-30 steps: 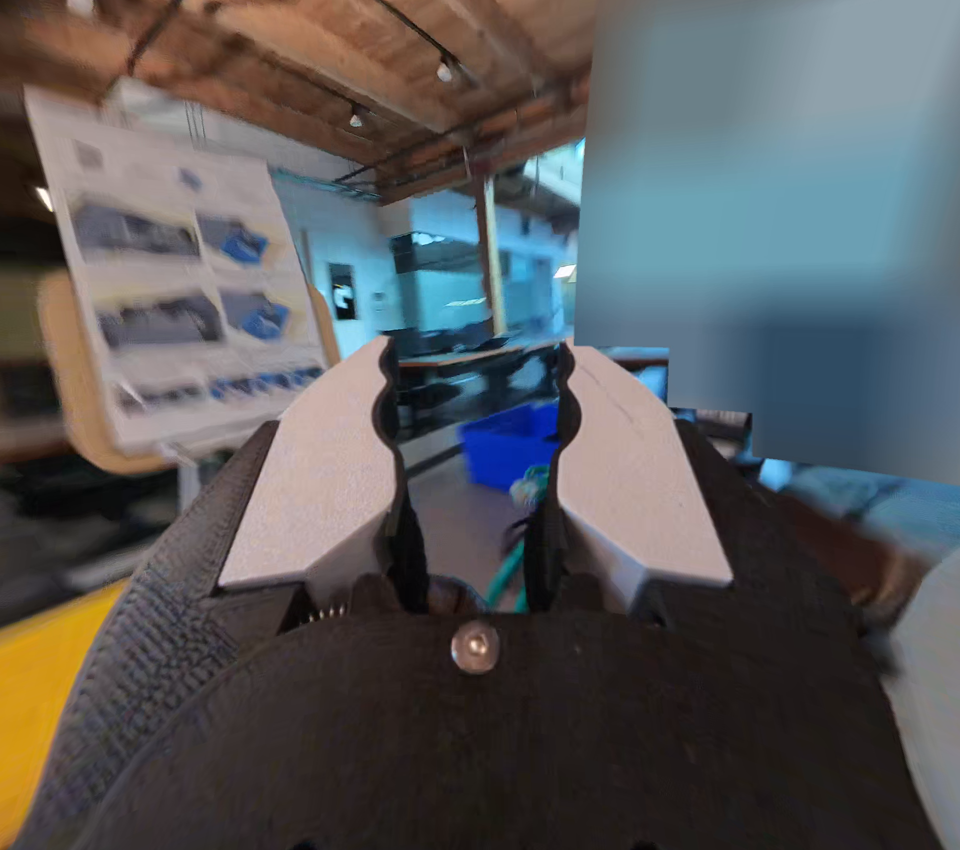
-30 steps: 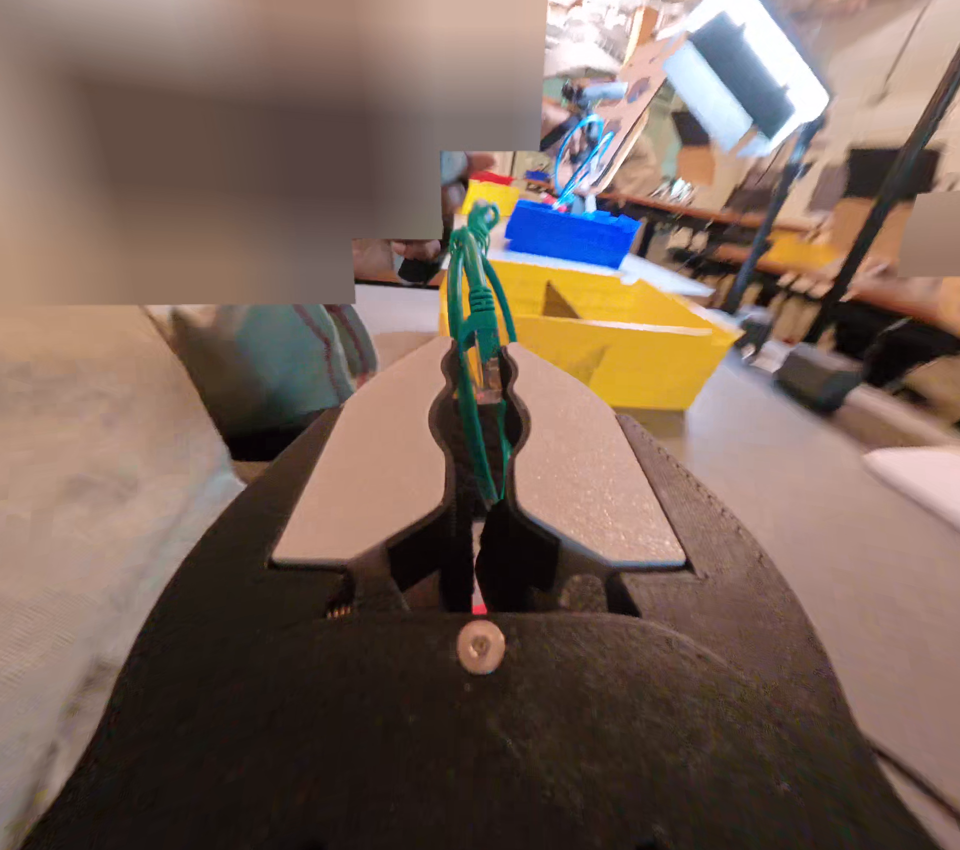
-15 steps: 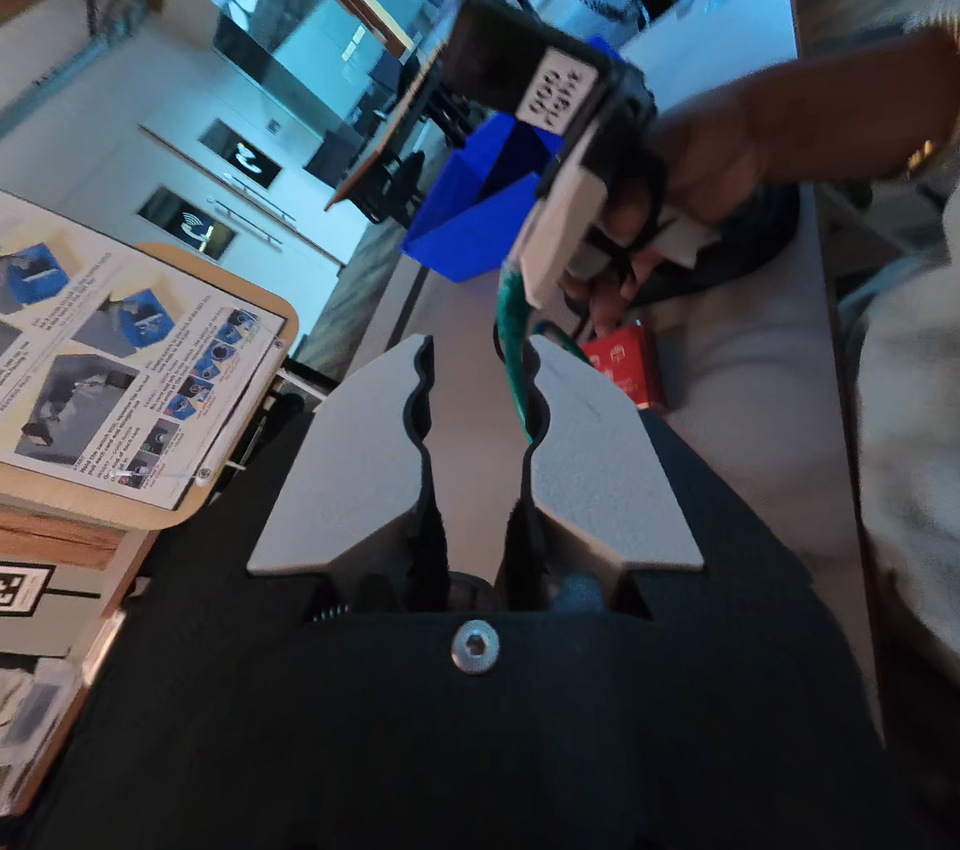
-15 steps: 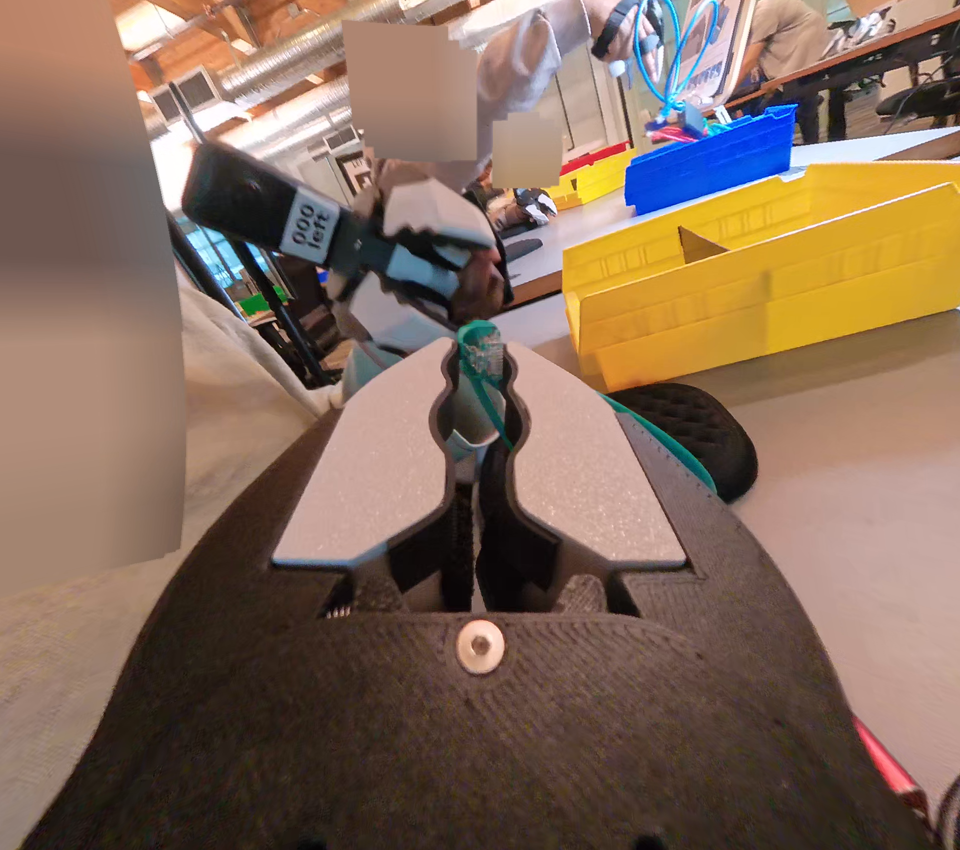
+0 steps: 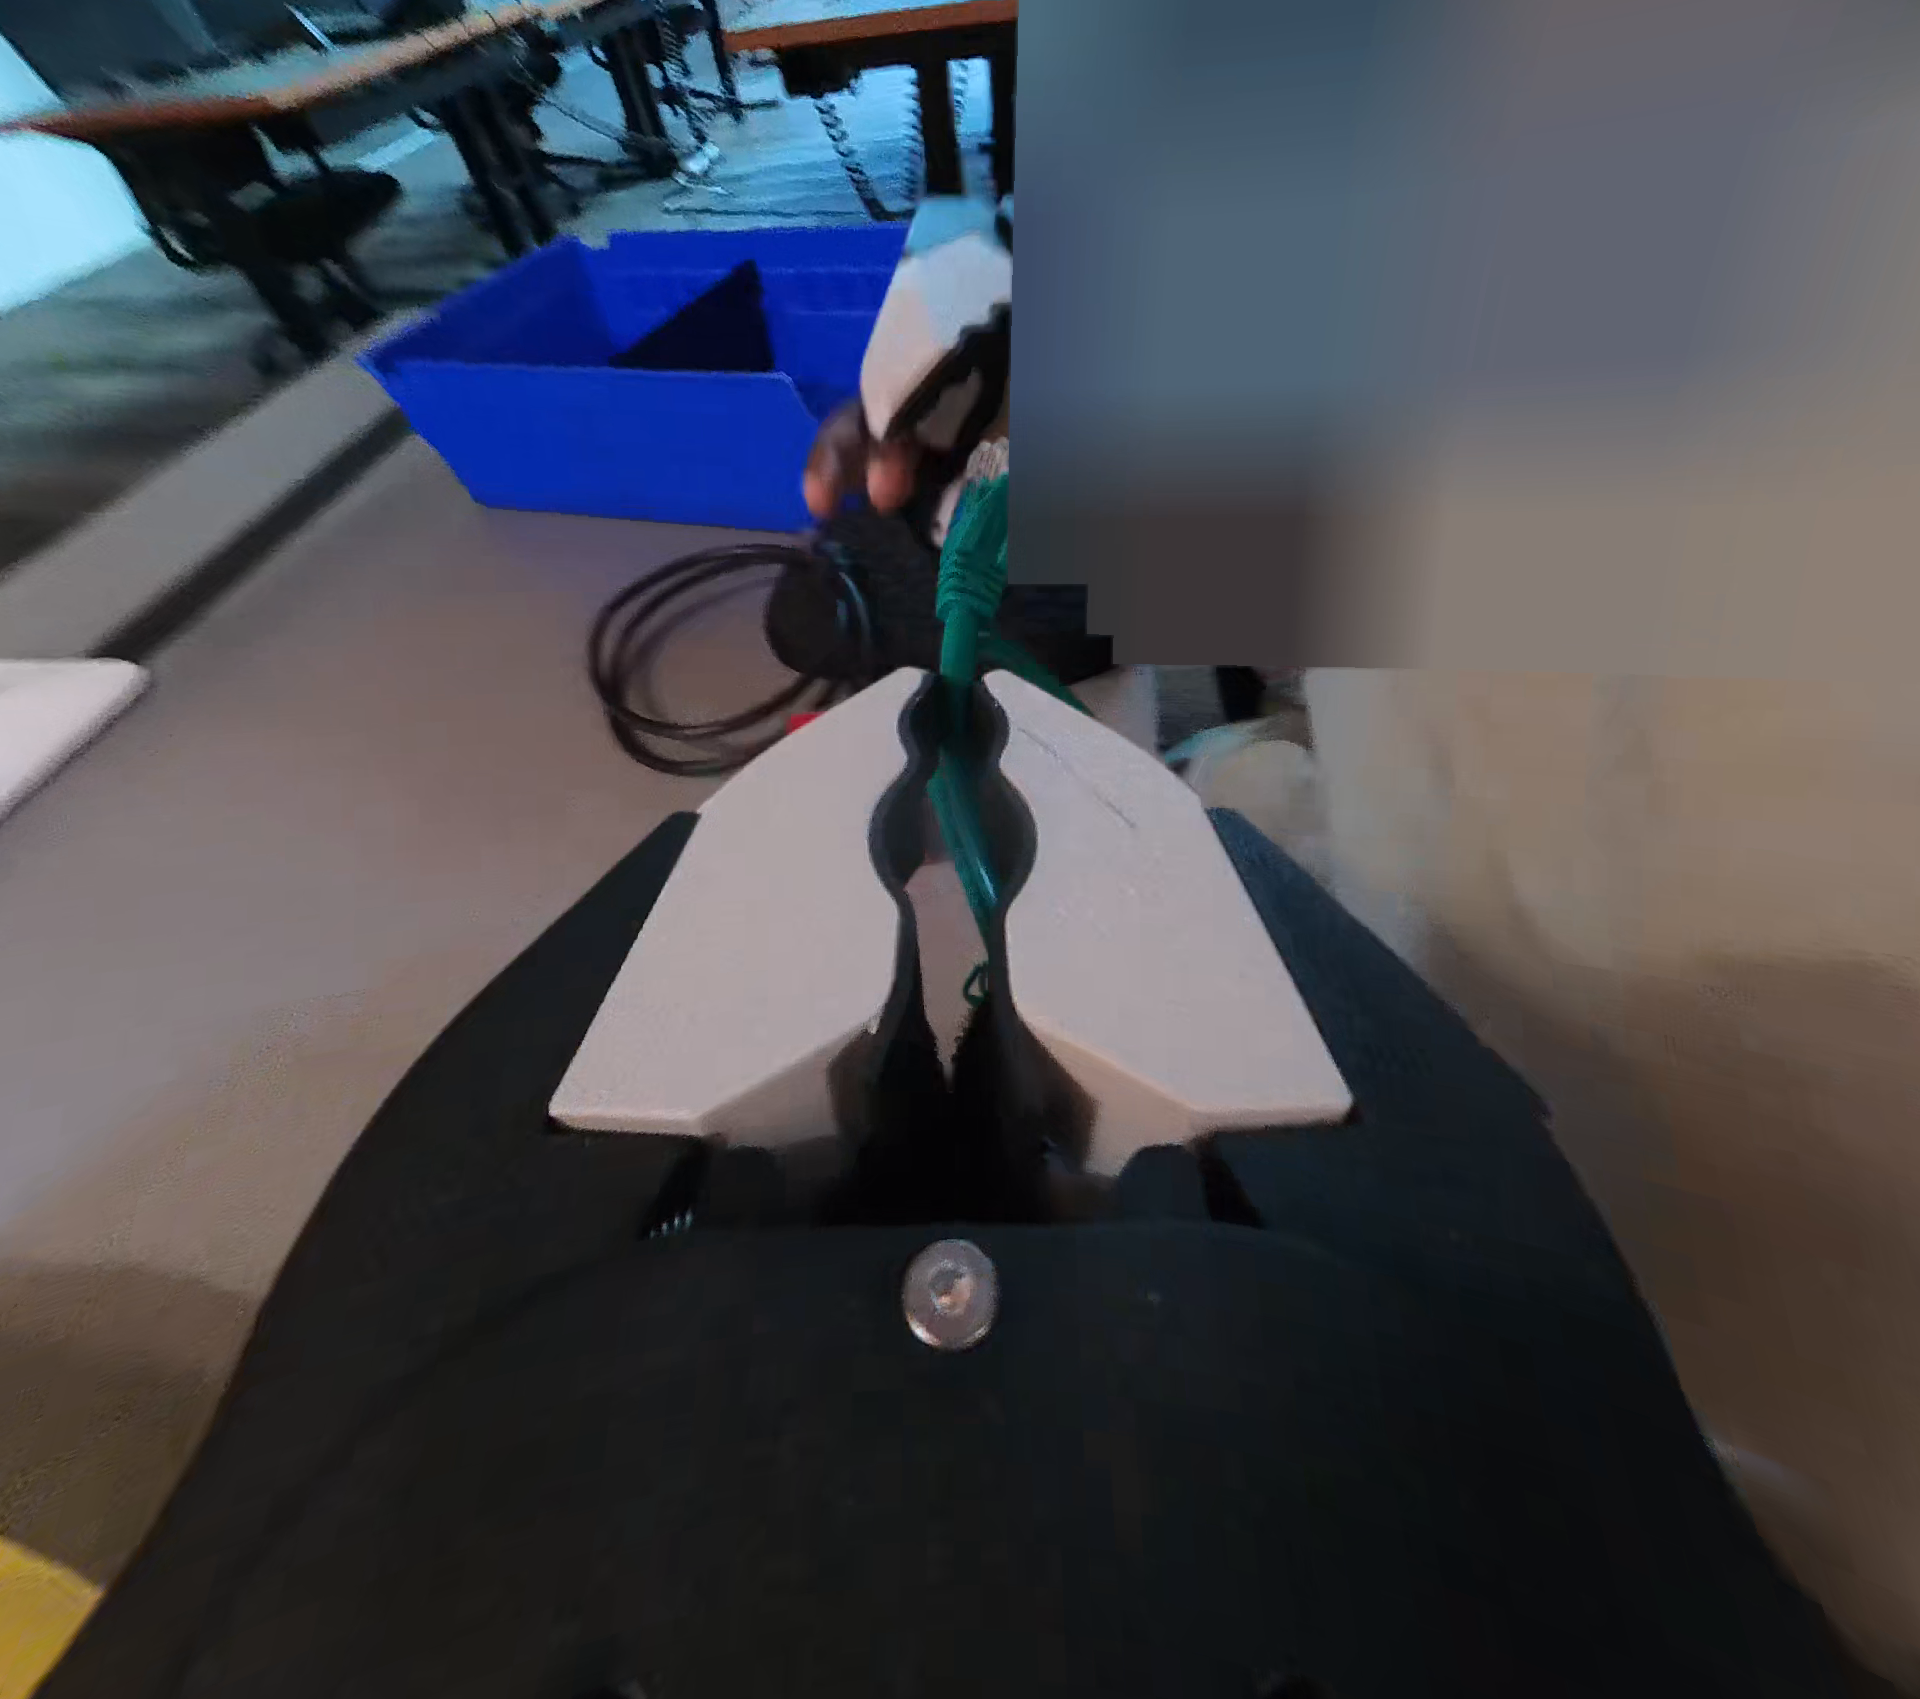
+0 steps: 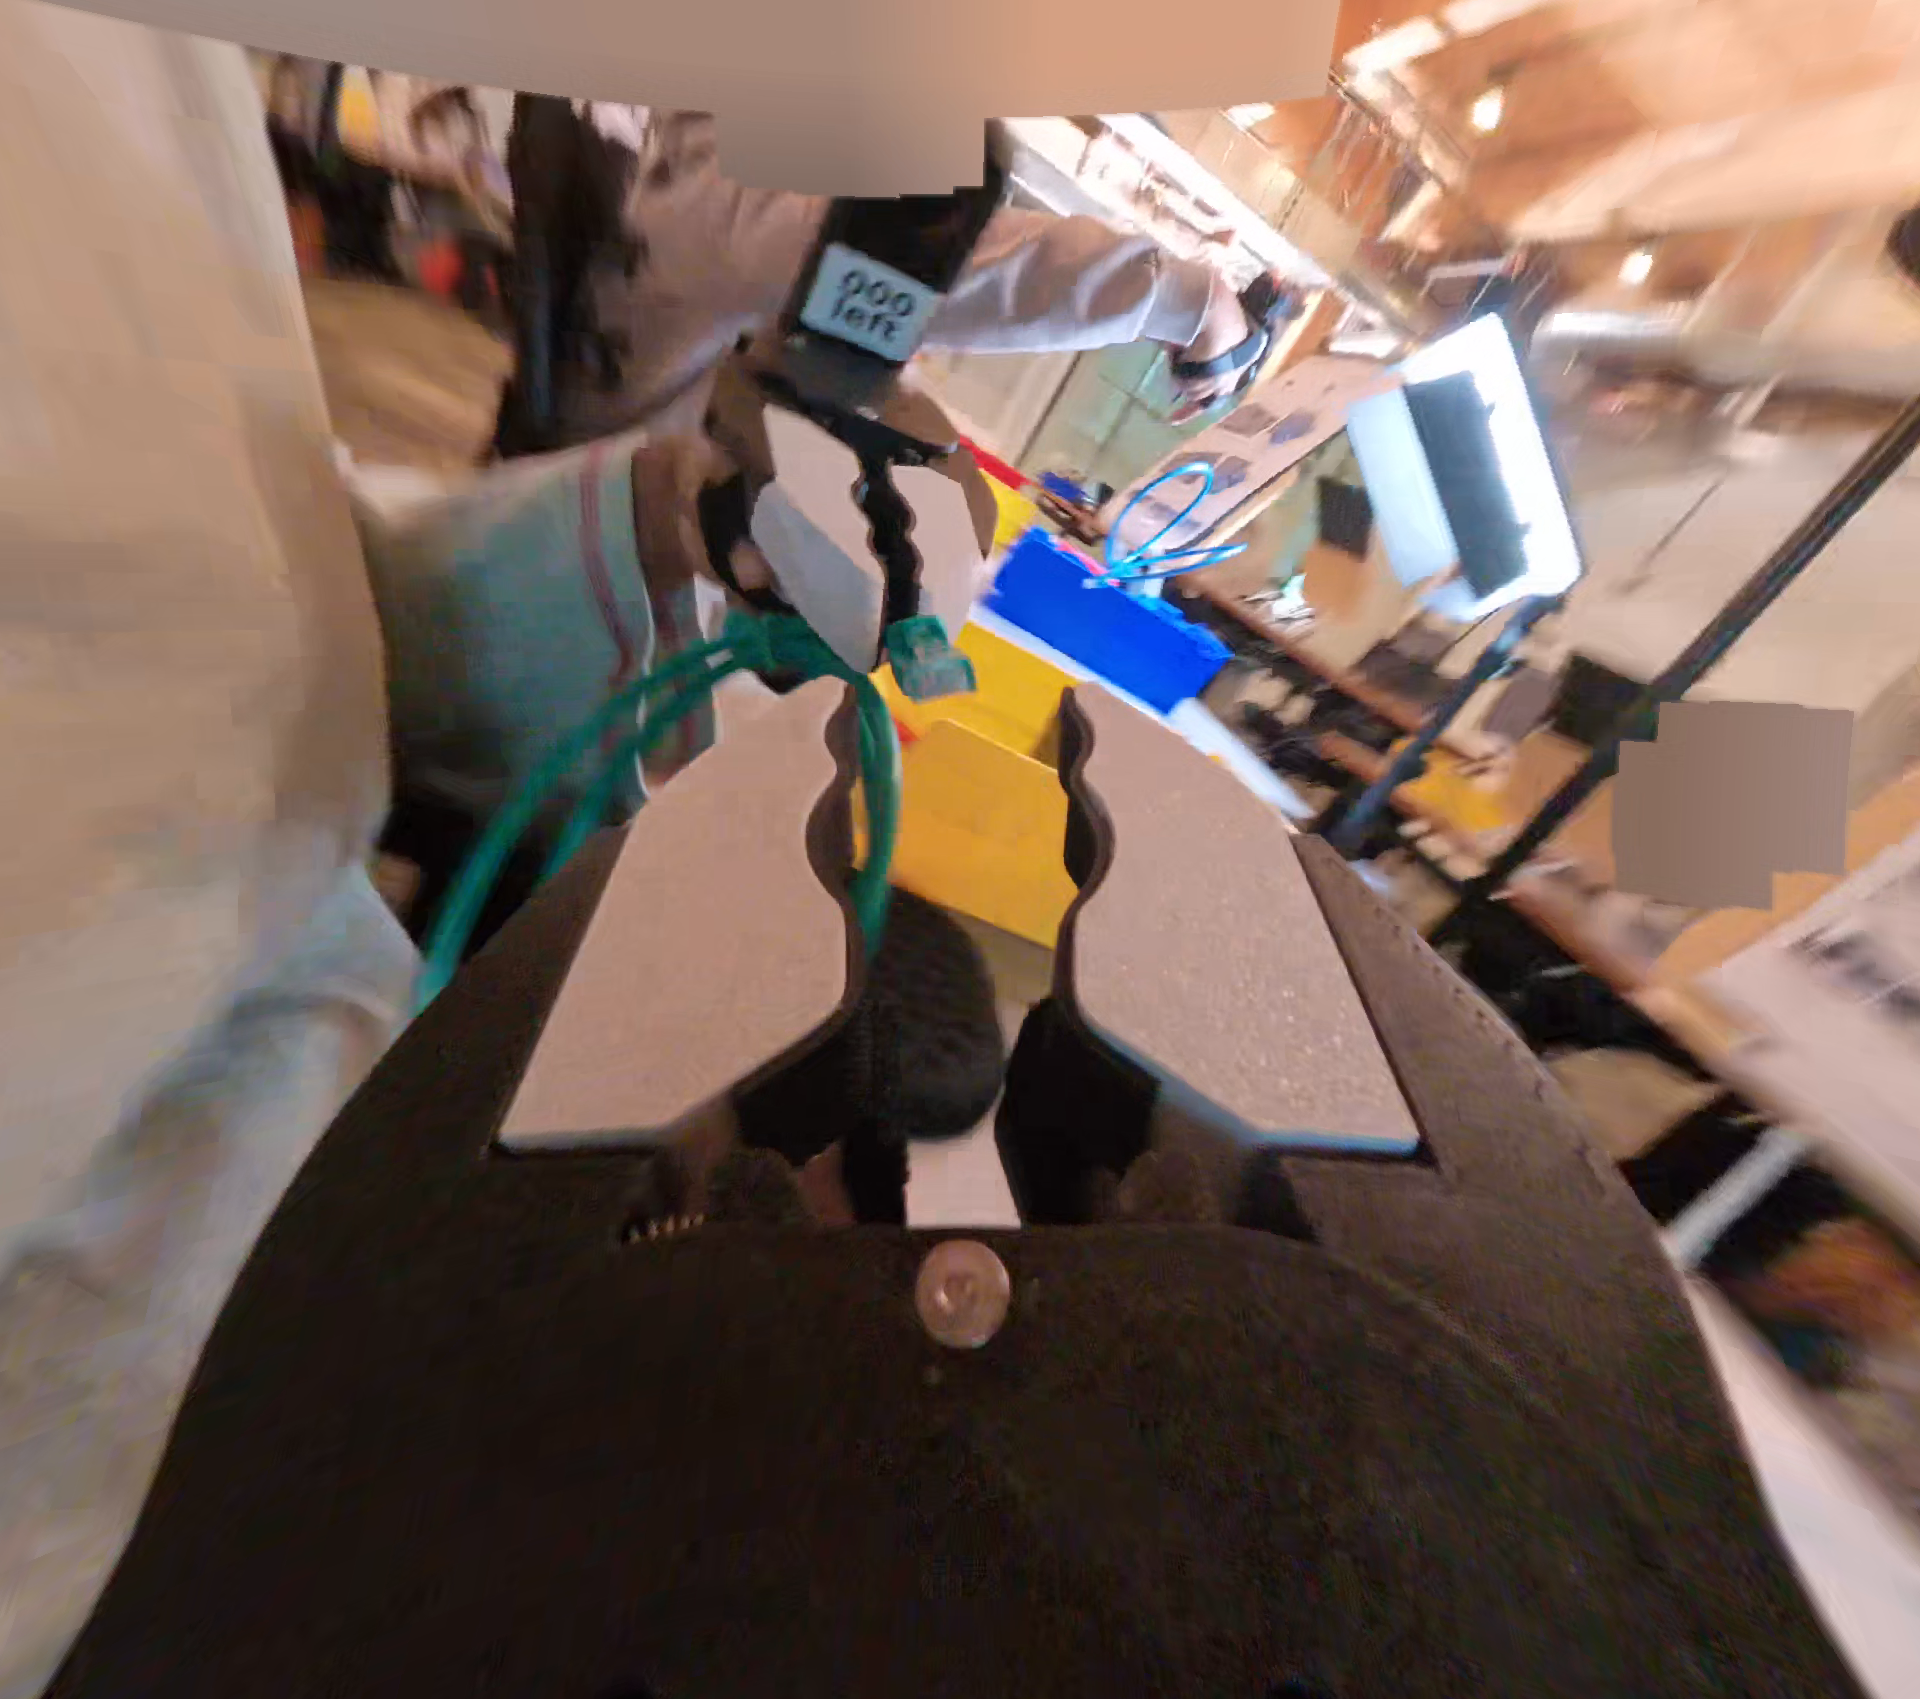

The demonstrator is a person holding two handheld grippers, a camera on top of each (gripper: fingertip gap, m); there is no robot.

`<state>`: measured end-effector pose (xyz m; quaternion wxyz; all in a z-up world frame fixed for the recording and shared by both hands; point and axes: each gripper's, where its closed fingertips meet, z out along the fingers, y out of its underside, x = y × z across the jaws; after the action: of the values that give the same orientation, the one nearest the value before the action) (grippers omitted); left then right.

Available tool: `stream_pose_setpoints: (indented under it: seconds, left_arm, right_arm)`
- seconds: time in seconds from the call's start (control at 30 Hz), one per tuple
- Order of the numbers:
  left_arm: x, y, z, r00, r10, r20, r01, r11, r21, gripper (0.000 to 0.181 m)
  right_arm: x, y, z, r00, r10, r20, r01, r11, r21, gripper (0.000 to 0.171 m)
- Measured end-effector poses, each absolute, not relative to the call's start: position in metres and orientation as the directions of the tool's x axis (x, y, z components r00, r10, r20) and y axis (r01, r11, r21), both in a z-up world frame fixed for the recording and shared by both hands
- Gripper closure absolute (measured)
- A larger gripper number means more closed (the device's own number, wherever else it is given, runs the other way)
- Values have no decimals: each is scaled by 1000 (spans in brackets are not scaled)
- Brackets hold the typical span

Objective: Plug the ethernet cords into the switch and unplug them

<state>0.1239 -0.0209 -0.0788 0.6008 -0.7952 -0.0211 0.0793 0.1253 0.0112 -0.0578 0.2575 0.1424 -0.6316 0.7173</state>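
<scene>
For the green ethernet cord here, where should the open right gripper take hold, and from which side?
Probably on the ribbed boot just behind the clear plug, coming from below. The green ethernet cord is pinched lower down by the left gripper, leaving its plug end free near the open right gripper.

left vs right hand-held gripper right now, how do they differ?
The left hand-held gripper is closed on the green ethernet cord; the right hand-held gripper is open, with the cord running loose along its left finger. Beyond the left one lie a blue bin and a black cable coil; beyond the right one, a yellow bin. Both share grey wavy-edged fingers on a black body.
</scene>
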Motion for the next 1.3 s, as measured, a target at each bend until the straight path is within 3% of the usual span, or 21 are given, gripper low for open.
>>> stream_pose_setpoints:
  seconds: [0.1, 0.2, 0.53, 0.6, 0.67, 0.87, 1.07, 1.3]
  left_arm:
    - [128, -21, -86, 994, 99, -43, -11, -303, -953, 175]
    - [128, -19, -91, 994, 96, -46, -13, -328, -945, 176]
    - [123, -19, -101, 990, 94, -109, -68, -356, -932, 175]
    - [109, -19, -99, 944, 168, -286, -209, -368, -906, 154]
    - [103, -20, -95, 881, 196, -430, -329, -398, -856, 143]
    - [112, -8, -84, 878, 185, -441, -366, -333, -869, 118]
    - [121, 3, -95, 949, 123, -291, -249, -276, -928, 156]
    - [124, 9, -105, 954, 75, -289, -260, -268, -927, 162]
  right_arm:
    - [129, 3, -65, -746, 171, 644, -642, 73, -763, 134]
    - [133, -5, -72, -734, 133, 666, -658, 105, -746, 150]
    - [126, -5, -90, -830, 80, 553, -541, 131, -831, 158]
    - [123, -2, -92, -871, 76, 485, -477, 102, -873, 158]
    - [121, 0, -94, -907, 65, 416, -413, 56, -909, 158]
    - [121, 0, -94, -941, 34, 336, -337, -49, -940, 158]
    - [123, 0, -90, -937, 35, 347, -348, -84, -934, 158]
    - [126, 2, -89, -940, 17, 342, -342, -109, -933, 158]
